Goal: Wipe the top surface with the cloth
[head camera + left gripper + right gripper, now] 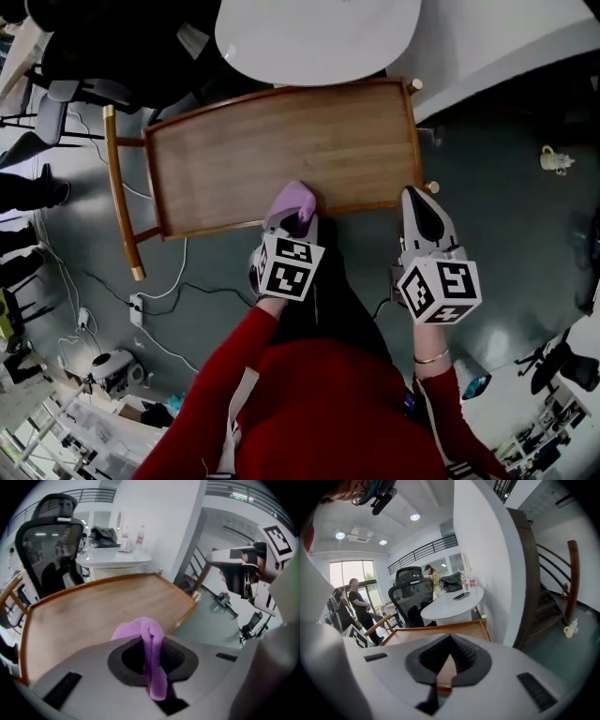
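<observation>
Work surface: a wooden top (281, 141) with a raised rim and a curved side handle (119, 192), standing on a grey floor (506, 234) crossed by cables (173, 292). A white round table (319, 37) stands just beyond the far edge, with a black office chair (49, 545) beside it. A staircase (543, 588) rises at the right.

The left gripper (291, 223) has its jaws closed on the purple cloth (294, 201) – one fold runs back between the jaws, and the bunched end projects past the tips onto the top's near edge. The right gripper (419, 208) is closed with nothing between its jaws – its tip sits at the near right corner of the rim
</observation>
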{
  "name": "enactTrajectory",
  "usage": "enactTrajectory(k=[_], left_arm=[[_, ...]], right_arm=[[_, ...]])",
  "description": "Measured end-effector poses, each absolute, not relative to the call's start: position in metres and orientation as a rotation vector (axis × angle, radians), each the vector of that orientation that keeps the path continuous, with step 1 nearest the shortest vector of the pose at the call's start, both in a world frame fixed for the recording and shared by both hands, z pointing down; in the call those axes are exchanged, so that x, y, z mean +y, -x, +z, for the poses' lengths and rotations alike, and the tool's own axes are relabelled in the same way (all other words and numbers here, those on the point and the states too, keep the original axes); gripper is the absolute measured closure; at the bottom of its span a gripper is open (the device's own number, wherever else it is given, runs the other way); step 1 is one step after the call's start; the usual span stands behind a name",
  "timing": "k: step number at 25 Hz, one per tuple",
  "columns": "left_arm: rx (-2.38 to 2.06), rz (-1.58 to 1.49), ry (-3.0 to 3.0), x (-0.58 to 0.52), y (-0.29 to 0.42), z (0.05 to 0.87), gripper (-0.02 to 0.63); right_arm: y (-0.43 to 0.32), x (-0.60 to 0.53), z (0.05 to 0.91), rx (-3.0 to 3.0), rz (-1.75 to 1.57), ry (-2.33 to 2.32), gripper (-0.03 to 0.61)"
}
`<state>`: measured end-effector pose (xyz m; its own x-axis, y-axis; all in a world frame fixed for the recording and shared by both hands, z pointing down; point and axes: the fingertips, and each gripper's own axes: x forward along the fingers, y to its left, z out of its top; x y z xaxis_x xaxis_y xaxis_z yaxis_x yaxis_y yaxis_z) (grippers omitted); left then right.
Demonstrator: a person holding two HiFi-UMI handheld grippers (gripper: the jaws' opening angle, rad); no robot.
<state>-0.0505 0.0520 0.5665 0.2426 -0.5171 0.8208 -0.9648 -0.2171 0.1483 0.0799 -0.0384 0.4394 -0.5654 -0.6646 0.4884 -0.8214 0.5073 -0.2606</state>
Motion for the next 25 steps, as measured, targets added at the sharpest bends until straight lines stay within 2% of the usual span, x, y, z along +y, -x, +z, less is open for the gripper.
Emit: enactTrajectory(k=[8,12,22,25], left_arm=[[-1.009,0.773,-2.037,0.006,-0.083,0.556,0.563],[-0.908,0.751,-2.101,-0.013,-0.125,0.551,0.563],[-0.805,0.698,-2.145,-0.027,-0.153,0.540,0.563],[-0.605,0.676,-2.182,-0.010,-0.149,0.510,0.563]], right_arm=[[-0.165,-0.022,0.437,-2.265,0.749,-1.557,0.568],[-0.193,-0.011,0.437,-2.188,0.782,-1.685,0.568],[-0.217,-0.009,0.441,-2.122,0.821,-1.786,0.568],[-0.218,-0.014,0.439,-2.123,0.819,-1.799,0.568]])
